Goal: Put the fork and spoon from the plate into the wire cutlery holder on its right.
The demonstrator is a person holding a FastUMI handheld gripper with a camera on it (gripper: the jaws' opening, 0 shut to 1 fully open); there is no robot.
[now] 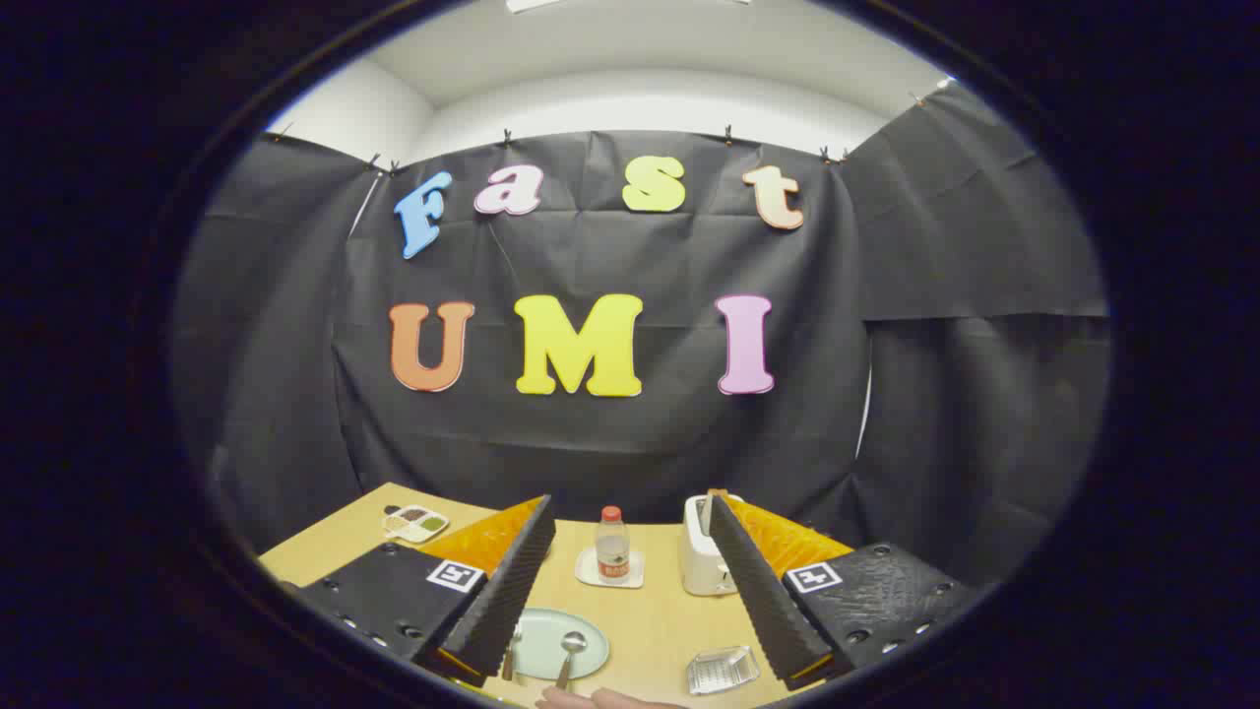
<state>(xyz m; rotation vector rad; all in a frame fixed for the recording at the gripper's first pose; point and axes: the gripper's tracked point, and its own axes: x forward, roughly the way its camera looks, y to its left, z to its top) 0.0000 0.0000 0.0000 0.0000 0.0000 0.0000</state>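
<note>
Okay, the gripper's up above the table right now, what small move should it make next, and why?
Probably lower the open gripper toward the spoon on the plate. Its fingers are spread wide and hold nothing, while spoon and fork lie on the plate between them, left of the wire cutlery holder.

Beside the glossy pale plate (546, 642), a shiny metal spoon (571, 652); right of it a bright wire holder (722, 670) on smooth matt wood table (650, 620).

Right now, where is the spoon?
In the gripper view, the spoon lies on the plate, between the open fingers near the left one, with the fork on its left.
</note>
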